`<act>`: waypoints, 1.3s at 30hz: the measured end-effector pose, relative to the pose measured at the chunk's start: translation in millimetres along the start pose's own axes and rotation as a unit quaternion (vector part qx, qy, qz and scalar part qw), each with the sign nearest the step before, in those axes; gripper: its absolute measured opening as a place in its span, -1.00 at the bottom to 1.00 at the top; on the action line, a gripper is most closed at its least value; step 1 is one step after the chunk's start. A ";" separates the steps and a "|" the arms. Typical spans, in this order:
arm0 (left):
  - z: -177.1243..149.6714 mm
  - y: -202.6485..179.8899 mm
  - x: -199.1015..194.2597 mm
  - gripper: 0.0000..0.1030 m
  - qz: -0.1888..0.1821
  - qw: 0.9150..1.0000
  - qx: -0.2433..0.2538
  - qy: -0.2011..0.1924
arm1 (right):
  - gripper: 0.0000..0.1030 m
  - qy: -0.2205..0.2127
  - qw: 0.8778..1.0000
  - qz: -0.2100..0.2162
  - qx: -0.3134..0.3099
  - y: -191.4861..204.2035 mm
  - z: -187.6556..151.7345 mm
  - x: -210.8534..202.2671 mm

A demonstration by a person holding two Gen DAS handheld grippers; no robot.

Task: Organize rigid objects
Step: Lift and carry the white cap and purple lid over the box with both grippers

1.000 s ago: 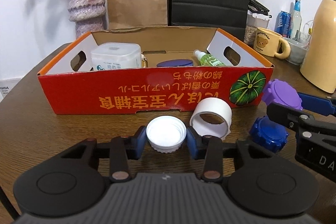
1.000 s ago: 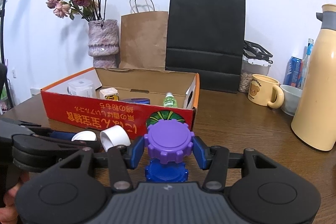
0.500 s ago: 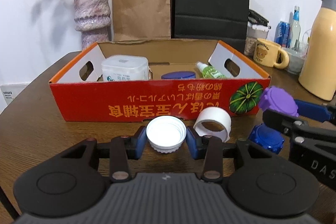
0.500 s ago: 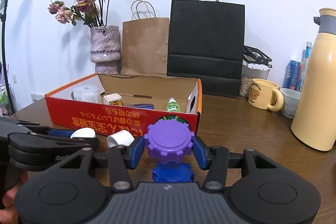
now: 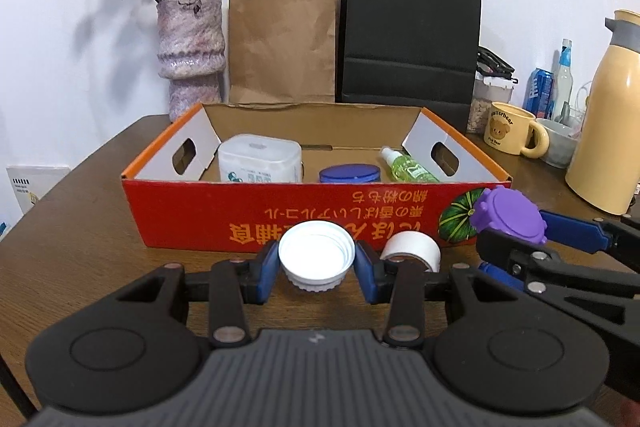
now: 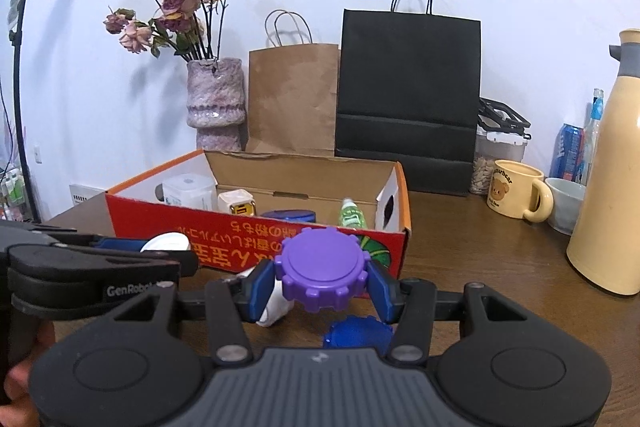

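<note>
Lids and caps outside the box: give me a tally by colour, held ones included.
White: 2, white lid in the left tongs, white cap on the table.
Purple: 1, purple lid in the right tongs.
Blue: 1, blue lid on the table.
Total: 4

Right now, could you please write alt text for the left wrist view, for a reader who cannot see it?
The left gripper clamps a white cap above a wooden table, before an open red cardboard box. At right, the right gripper holds a purple lid; a white ring lies by the box.
</note>
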State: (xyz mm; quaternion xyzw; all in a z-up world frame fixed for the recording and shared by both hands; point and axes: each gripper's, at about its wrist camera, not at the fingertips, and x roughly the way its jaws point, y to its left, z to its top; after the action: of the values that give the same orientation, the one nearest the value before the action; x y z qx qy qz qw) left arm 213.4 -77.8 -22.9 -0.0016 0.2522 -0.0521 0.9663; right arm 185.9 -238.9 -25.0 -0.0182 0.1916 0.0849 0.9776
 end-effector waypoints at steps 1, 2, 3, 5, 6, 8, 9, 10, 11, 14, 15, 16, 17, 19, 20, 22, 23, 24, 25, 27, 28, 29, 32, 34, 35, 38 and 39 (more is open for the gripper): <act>0.7 1.1 -0.9 -0.21 -0.001 1.000 -0.001 -0.001 | -0.04 -0.001 1.000 0.000 -0.001 1.2 1.3 -0.1; 1.9 1.9 -2.0 -0.21 -0.001 1.000 -0.001 -0.002 | -0.04 -0.002 1.000 0.001 -0.002 2.7 2.7 -0.2; 2.9 2.8 -3.0 -0.21 0.000 1.000 -0.001 -0.003 | -0.04 -0.003 1.000 0.002 -0.003 3.9 4.0 -0.3; 6.0 5.1 -5.1 -0.20 0.000 1.000 -0.002 -0.007 | -0.04 -0.006 1.000 0.002 -0.006 6.6 7.6 -0.3; 8.0 6.6 -6.0 -0.20 0.001 1.000 -0.003 -0.009 | -0.04 -0.008 1.000 0.003 -0.008 7.7 9.7 -0.4; 11.3 8.9 -7.0 -0.20 0.004 1.000 -0.004 -0.012 | -0.04 -0.011 1.000 0.003 -0.010 9.8 13.9 -0.2; 13.3 10.0 -7.5 -0.20 0.005 1.000 -0.005 -0.015 | -0.04 -0.013 1.000 0.003 -0.011 10.6 16.2 -0.3; 15.5 10.9 -8.0 -0.20 0.006 1.000 -0.004 -0.017 | -0.04 -0.015 1.000 0.003 -0.012 11.5 18.4 -0.4; 17.3 11.8 -8.2 -0.20 0.006 1.000 -0.005 -0.018 | -0.04 -0.018 1.000 0.003 -0.012 12.1 20.9 -0.3; 24.4 13.9 -9.5 -0.20 0.007 1.000 -0.005 -0.026 | -0.04 -0.025 1.000 0.003 -0.016 14.0 29.3 1.0; 27.4 14.3 -9.9 -0.20 0.008 1.000 -0.005 -0.030 | -0.04 -0.028 0.999 0.003 -0.017 14.7 32.0 1.5; 30.0 14.5 -10.2 -0.20 0.009 0.999 -0.004 -0.033 | -0.04 -0.030 0.999 0.003 -0.017 14.9 34.4 2.2; 32.7 14.6 -10.7 -0.20 0.010 0.999 -0.004 -0.037 | -0.04 -0.033 0.999 0.002 -0.018 15.6 36.9 2.9; 38.1 15.5 -11.3 -0.20 0.014 0.999 -0.003 -0.045 | -0.04 -0.038 0.999 0.001 -0.018 16.7 41.3 4.6; 40.8 16.2 -11.6 -0.20 0.016 0.999 -0.004 -0.051 | -0.04 -0.040 0.999 0.002 -0.017 16.9 43.6 5.7; 45.1 17.3 -11.2 -0.20 0.017 0.998 -0.006 -0.056 | -0.04 -0.043 0.999 0.003 -0.017 17.1 47.3 8.1; 47.7 17.9 -10.1 -0.20 0.017 0.998 -0.007 -0.057 | -0.04 -0.045 0.999 0.003 -0.017 17.2 49.3 9.5; 49.4 18.2 -9.2 -0.20 0.017 0.998 -0.008 -0.059 | -0.04 -0.046 0.999 0.003 -0.017 17.2 51.2 11.1; 51.2 18.4 -8.4 -0.20 0.017 0.998 -0.009 -0.061 | -0.04 -0.048 0.999 0.003 -0.018 17.3 52.9 12.6; 55.1 18.9 -6.7 -0.20 0.015 0.998 -0.010 -0.065 | -0.04 -0.051 0.999 0.003 -0.018 17.4 56.3 16.3; 57.3 19.0 -5.3 -0.20 0.015 0.998 -0.012 -0.067 | -0.04 -0.052 0.998 0.002 -0.018 17.7 57.9 18.2; 58.7 19.4 -4.3 -0.20 0.015 0.997 -0.012 -0.068 | -0.04 -0.054 0.998 0.002 -0.017 17.4 59.5 20.1; 63.9 20.8 1.9 -0.20 0.017 0.997 -0.018 -0.071 | -0.04 -0.057 0.998 0.003 -0.013 16.7 63.2 26.5; 67.5 22.1 7.0 -0.20 0.019 0.997 -0.021 -0.073 | -0.04 -0.058 0.998 0.002 -0.011 16.1 65.3 31.4; 69.2 23.1 9.5 -0.20 0.019 0.997 -0.024 -0.074 | -0.04 -0.058 0.998 0.002 -0.009 15.2 66.1 33.8; 73.7 26.3 16.9 -0.20 0.020 0.996 -0.032 -0.075 | -0.04 -0.057 0.998 0.001 -0.005 13.3 67.8 41.5; 75.4 27.2 19.4 -0.20 0.021 0.996 -0.034 -0.076 | -0.04 -0.056 0.998 0.002 -0.004 12.5 68.3 44.0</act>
State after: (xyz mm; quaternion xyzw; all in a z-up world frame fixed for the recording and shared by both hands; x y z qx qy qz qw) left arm 269.7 -54.4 32.7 -0.0333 0.1798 -0.0230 0.9829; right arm 249.3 -214.9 21.6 -0.0171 0.1363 0.0883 0.9866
